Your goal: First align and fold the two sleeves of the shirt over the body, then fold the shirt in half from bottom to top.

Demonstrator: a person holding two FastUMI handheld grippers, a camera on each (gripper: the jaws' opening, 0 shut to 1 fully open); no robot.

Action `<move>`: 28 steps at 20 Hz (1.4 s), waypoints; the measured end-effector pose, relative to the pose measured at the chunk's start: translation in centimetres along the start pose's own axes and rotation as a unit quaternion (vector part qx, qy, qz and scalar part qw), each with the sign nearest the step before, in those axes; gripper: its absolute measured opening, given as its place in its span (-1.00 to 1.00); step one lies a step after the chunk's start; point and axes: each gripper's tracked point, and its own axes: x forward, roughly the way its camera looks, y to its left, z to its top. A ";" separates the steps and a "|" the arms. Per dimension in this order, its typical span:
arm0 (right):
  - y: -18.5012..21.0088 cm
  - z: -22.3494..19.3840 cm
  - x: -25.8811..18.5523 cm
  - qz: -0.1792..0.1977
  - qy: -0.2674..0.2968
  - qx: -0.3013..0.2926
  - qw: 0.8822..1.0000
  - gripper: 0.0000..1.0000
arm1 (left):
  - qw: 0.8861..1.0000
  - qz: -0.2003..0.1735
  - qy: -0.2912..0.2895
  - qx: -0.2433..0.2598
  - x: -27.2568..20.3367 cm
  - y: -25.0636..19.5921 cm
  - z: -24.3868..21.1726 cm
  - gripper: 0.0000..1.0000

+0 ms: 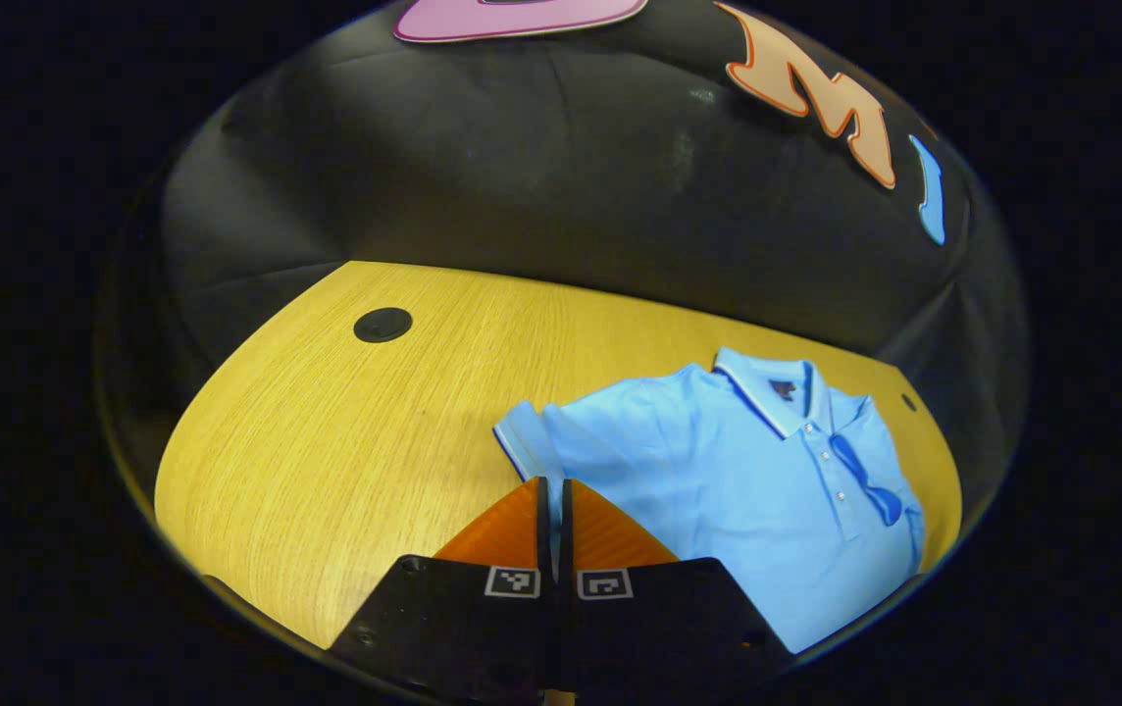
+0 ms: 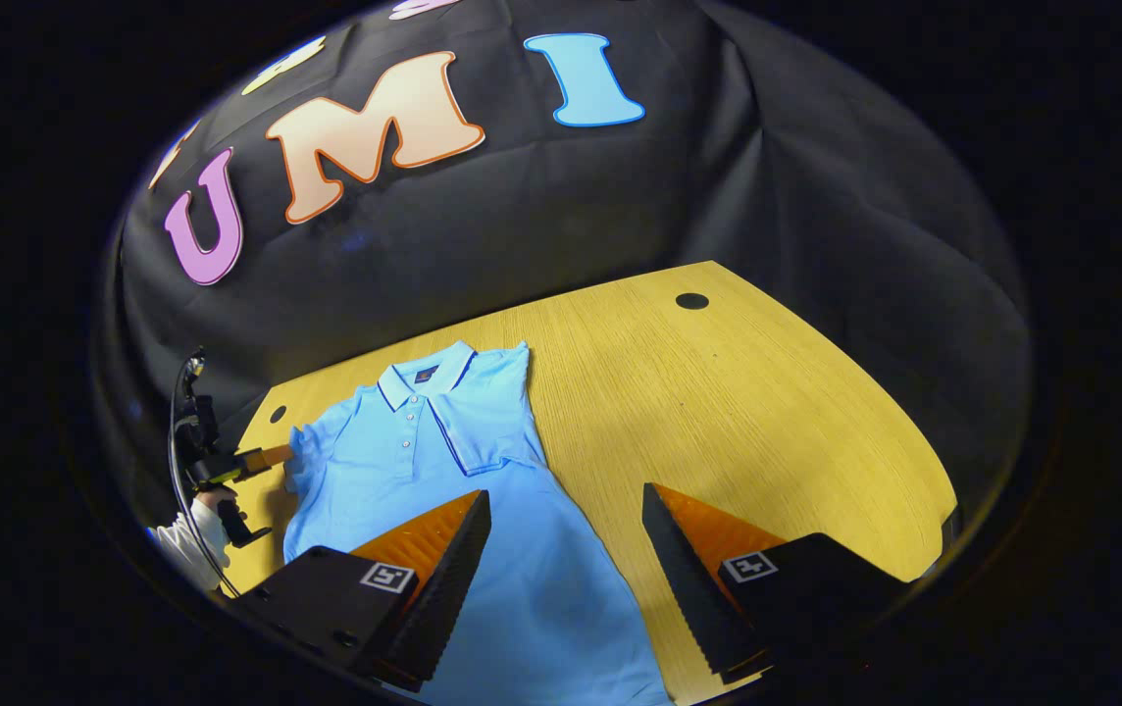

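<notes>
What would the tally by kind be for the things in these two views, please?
Shirt: 1
Table: 1
Round black table caps: 2 seen clearly
Tongs, left tongs closed at the sleeve and right tongs open: 2
Total: 6

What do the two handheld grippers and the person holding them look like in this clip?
Each gripper has a black body carrying a small square black-and-white marker on each finger base, with wedge-shaped, ribbed fingers. This goes for the left gripper and the right gripper alike. In the right gripper view, a thin black cable loops above the left gripper, and a white sleeve shows below it.
</notes>
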 end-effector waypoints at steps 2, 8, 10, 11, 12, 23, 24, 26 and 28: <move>0.0 -0.2 0.0 0.006 0.005 -0.001 1.000 0.95 | 1.000 -0.021 -0.008 0.002 -0.7 -2.6 0.9 -1.00; 0.1 -0.5 0.3 0.034 0.010 0.000 0.999 0.96 | 0.996 -0.080 -0.016 0.037 -0.1 -13.0 1.4 -1.00; -0.4 -0.5 0.2 0.041 0.011 -0.004 0.999 0.95 | 0.995 -0.081 -0.002 0.052 0.8 -15.6 0.2 -1.00; -0.6 -0.6 0.1 0.043 0.012 -0.006 0.999 0.95 | 0.995 -0.081 0.005 0.058 1.2 -16.7 -0.4 -1.00; -1.0 -0.8 0.0 0.046 0.014 -0.010 0.999 0.95 | 0.994 -0.084 0.010 0.063 1.4 -17.9 -1.0 -1.00; -2.1 -6.3 -2.6 0.112 0.047 -0.101 0.988 0.95 | 0.999 -0.037 -0.023 0.031 -10.9 -16.7 -6.1 0.93; -2.1 -7.3 -3.2 0.115 0.051 -0.107 0.986 0.95 | 0.999 -0.022 -0.024 0.032 -12.8 -15.7 -7.0 0.92; -2.0 -9.4 -4.7 0.118 0.058 -0.114 0.985 0.95 | 0.999 0.004 -0.021 0.032 -17.1 -13.6 -9.3 0.92; -2.5 -11.7 -6.4 0.111 0.068 -0.115 0.985 0.96 | 0.999 0.018 -0.011 0.027 -21.6 -12.5 -12.2 0.92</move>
